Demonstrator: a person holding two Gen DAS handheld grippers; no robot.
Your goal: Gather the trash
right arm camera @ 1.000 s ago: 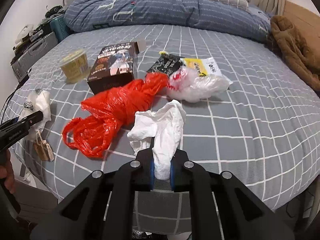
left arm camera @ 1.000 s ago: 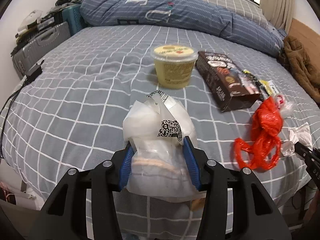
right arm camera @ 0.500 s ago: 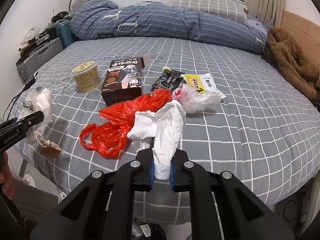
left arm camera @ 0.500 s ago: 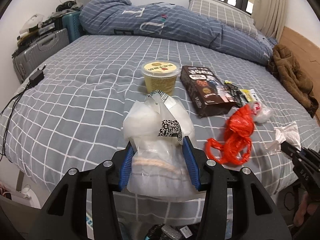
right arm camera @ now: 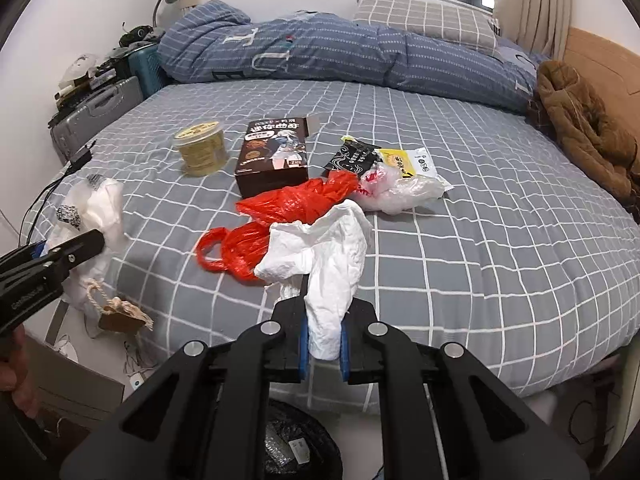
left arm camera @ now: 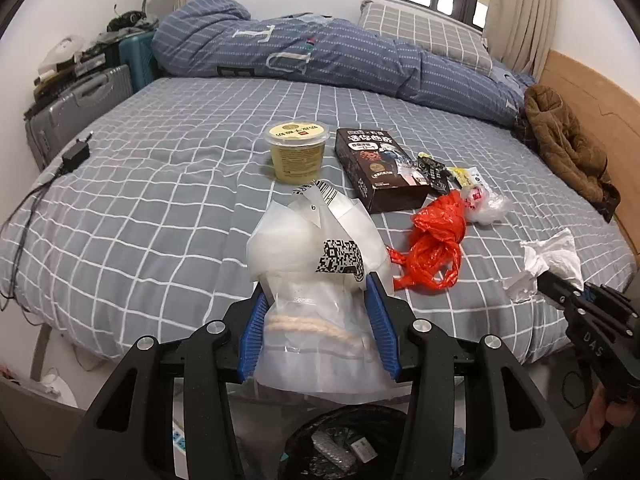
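Now both hands are loaded: the left gripper [left arm camera: 318,330] has its jaws clamped on a clear plastic bag [left arm camera: 316,264], and the right gripper [right arm camera: 324,344] pinches a crumpled white tissue [right arm camera: 328,256] almost shut. Below them sits a black bin [left arm camera: 344,444]. On the bed [right arm camera: 480,264] lie a red bag [right arm camera: 288,216], a yellow tub [left arm camera: 298,150] and a dark box [left arm camera: 378,170].

A grey grid-checked bed sheet [left arm camera: 168,200] filled mid-frame, with a rolled blue duvet [left arm camera: 320,60] and a checked pillow [left arm camera: 424,36] at 12 o'clock. A brown garment [left arm camera: 564,148] lay at 3 o'clock by the wooden headboard [left arm camera: 600,92]. Grey and teal suitcases [left arm camera: 84,104] stood at 9–10 o'clock; a black charger [left arm camera: 75,155] rested on the sheet's left edge.
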